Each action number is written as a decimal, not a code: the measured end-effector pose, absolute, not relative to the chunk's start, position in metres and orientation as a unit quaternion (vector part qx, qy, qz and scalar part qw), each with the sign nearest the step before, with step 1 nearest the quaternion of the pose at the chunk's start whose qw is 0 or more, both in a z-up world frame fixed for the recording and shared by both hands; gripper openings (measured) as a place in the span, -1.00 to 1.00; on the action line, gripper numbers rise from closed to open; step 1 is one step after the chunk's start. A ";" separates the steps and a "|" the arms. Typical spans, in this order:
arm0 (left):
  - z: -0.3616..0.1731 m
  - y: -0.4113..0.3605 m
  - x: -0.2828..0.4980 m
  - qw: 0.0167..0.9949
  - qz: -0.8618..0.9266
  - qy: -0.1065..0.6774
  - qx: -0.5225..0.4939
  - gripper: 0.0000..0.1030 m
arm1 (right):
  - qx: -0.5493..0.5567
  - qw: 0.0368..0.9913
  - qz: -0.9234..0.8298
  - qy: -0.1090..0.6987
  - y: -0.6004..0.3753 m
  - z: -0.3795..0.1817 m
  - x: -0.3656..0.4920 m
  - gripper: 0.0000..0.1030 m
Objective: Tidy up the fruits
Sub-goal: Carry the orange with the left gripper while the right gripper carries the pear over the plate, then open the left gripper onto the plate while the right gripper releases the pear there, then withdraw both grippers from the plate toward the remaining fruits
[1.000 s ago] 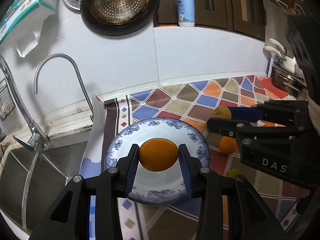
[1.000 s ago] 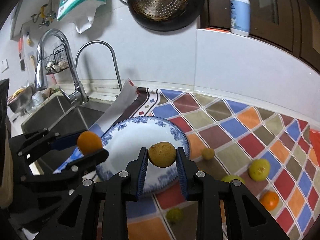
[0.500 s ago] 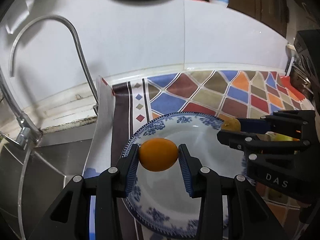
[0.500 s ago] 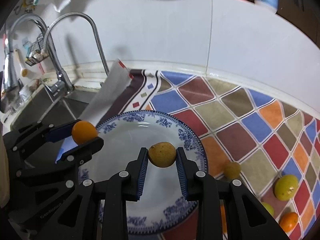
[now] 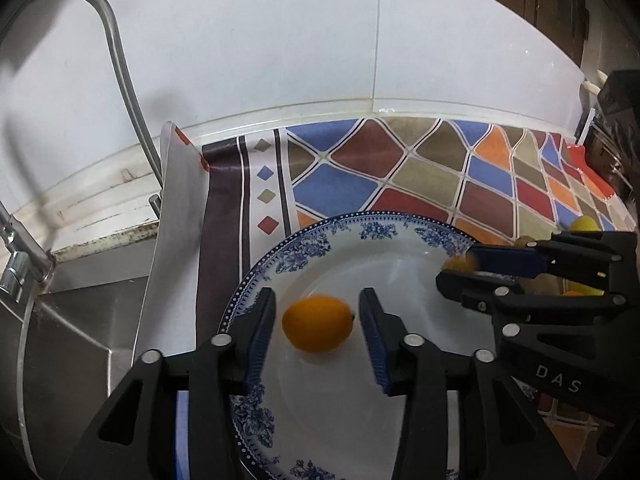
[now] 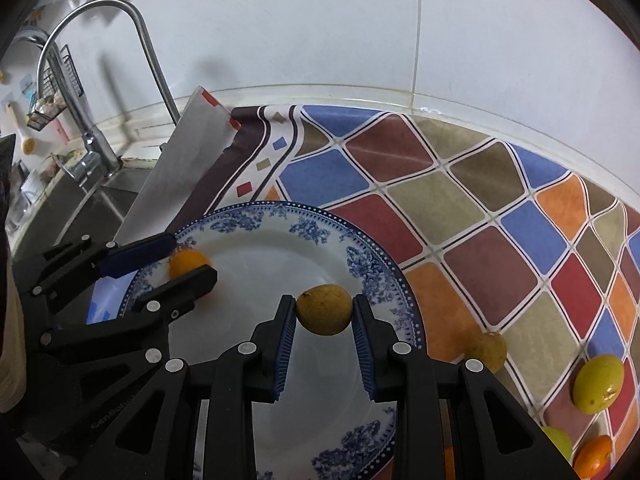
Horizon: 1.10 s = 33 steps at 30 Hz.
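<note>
My left gripper [image 5: 317,320] is open over the blue-and-white plate [image 5: 372,232]. An orange fruit [image 5: 318,324] sits between its fingers with gaps on both sides, slightly blurred. My right gripper [image 6: 324,314] is shut on a brownish-yellow fruit [image 6: 324,309] just above the plate [image 6: 372,256]. The right gripper also shows in the left wrist view [image 5: 460,270], and the left gripper with the orange fruit [image 6: 187,261] shows in the right wrist view.
Loose fruits lie on the colourful checked mat [image 6: 480,216]: a brownish one [image 6: 486,350], a yellow-green one [image 6: 598,384], an orange one [image 6: 594,456]. A sink [image 5: 80,320] and tap [image 5: 120,64] are at the left; a white tiled wall [image 5: 280,40] is behind.
Both grippers moved forward and down over the plate. The left gripper opened and let go of the orange fruit. The right gripper still holds its fruit.
</note>
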<state>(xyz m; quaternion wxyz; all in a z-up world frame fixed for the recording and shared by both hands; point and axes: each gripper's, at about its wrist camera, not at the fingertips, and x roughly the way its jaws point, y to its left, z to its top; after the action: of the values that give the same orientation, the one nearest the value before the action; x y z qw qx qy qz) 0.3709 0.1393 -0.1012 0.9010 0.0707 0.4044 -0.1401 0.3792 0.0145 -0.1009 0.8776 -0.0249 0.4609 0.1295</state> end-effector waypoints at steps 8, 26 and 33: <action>-0.082 0.146 0.346 0.911 -0.127 0.387 0.062 0.07 | -0.019 0.889 0.116 0.442 0.008 -0.084 0.358 -0.26; -0.016 0.135 0.245 0.947 -0.059 0.316 0.028 0.47 | -0.015 0.929 0.123 0.348 -0.029 -0.024 0.267 0.06; -0.001 0.115 0.212 0.954 -0.053 0.293 0.029 0.60 | -0.013 0.941 0.110 0.321 -0.054 -0.005 0.235 0.19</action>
<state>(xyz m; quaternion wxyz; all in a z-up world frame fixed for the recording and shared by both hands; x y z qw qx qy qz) 0.2119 0.1154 -0.0007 0.9543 0.0292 0.2928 -0.0527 0.2345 -0.0542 -0.0055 0.9405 -0.0132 0.3210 0.1105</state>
